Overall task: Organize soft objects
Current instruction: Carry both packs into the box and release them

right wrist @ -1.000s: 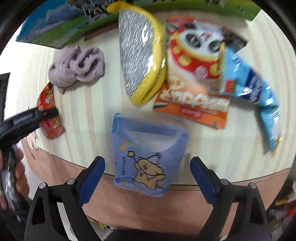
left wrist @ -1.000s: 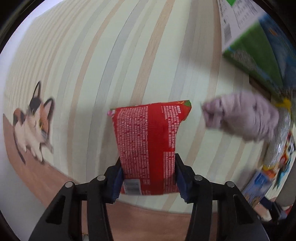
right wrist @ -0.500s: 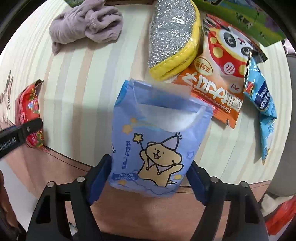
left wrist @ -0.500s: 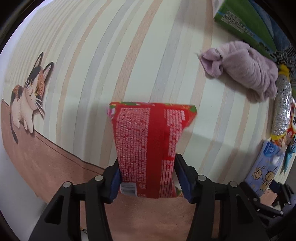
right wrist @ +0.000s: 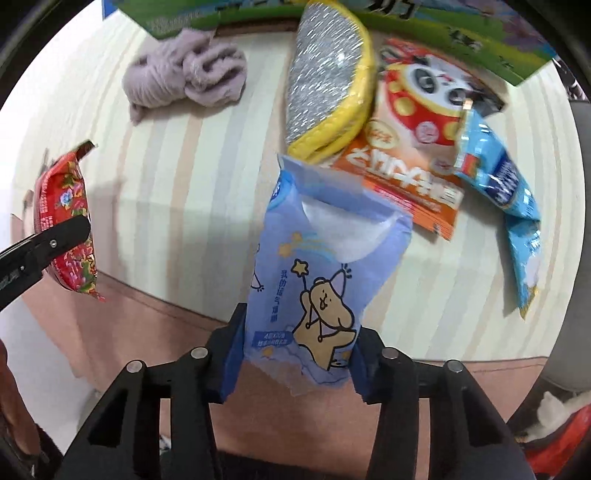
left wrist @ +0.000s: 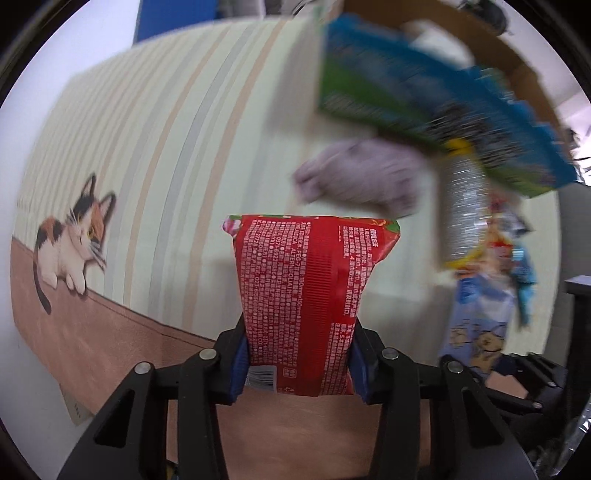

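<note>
My left gripper (left wrist: 297,363) is shut on a red snack packet (left wrist: 310,295) and holds it above the striped tablecloth (left wrist: 166,147). The same packet (right wrist: 68,221) and the left gripper show at the left of the right wrist view. My right gripper (right wrist: 293,363) is shut on a blue tissue pack (right wrist: 321,266) with a bear print, lifted over the table's near edge. A lilac cloth (right wrist: 184,70), a yellow-rimmed silver sponge (right wrist: 328,81), an orange panda snack bag (right wrist: 413,140) and a light blue packet (right wrist: 506,199) lie further back.
A green and blue box (right wrist: 369,14) stands along the back of the table; it is blurred in the left wrist view (left wrist: 424,96). A cat picture (left wrist: 70,243) marks the cloth's left side. The brown border (right wrist: 147,325) runs along the near edge.
The right gripper has closed on the blue tissue pack and lifted it. The left gripper, still holding the red packet, has tilted up and swung right, so the box and cloth come into view.
</note>
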{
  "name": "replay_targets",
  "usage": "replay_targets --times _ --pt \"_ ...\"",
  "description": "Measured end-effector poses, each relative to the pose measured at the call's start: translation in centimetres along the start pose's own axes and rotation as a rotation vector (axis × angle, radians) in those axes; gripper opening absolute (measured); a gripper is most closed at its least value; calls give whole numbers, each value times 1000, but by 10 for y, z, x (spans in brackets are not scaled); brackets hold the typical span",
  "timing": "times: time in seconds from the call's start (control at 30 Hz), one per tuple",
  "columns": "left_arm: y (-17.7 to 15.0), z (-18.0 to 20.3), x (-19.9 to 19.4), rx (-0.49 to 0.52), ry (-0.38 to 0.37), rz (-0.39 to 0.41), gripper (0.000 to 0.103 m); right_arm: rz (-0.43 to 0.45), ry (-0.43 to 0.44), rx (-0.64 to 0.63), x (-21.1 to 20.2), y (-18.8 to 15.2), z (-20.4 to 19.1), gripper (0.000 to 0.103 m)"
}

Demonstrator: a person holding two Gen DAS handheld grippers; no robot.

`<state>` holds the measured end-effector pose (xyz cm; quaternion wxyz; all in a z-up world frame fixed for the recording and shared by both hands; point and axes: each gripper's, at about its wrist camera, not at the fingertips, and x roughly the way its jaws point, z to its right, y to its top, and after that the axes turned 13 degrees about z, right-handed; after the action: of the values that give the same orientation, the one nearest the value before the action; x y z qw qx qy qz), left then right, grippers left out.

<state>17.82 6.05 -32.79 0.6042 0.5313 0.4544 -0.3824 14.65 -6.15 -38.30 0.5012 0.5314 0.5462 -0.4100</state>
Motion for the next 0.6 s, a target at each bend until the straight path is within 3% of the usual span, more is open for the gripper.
replay_targets --times 0.33,0.6 --pt "42 58 -69 51 -139 94 42 246 -28 -58 -135 -11 10 49" --pt "81 82 -105 83 -212 137 42 384 -48 -42 -213 18 42 49"
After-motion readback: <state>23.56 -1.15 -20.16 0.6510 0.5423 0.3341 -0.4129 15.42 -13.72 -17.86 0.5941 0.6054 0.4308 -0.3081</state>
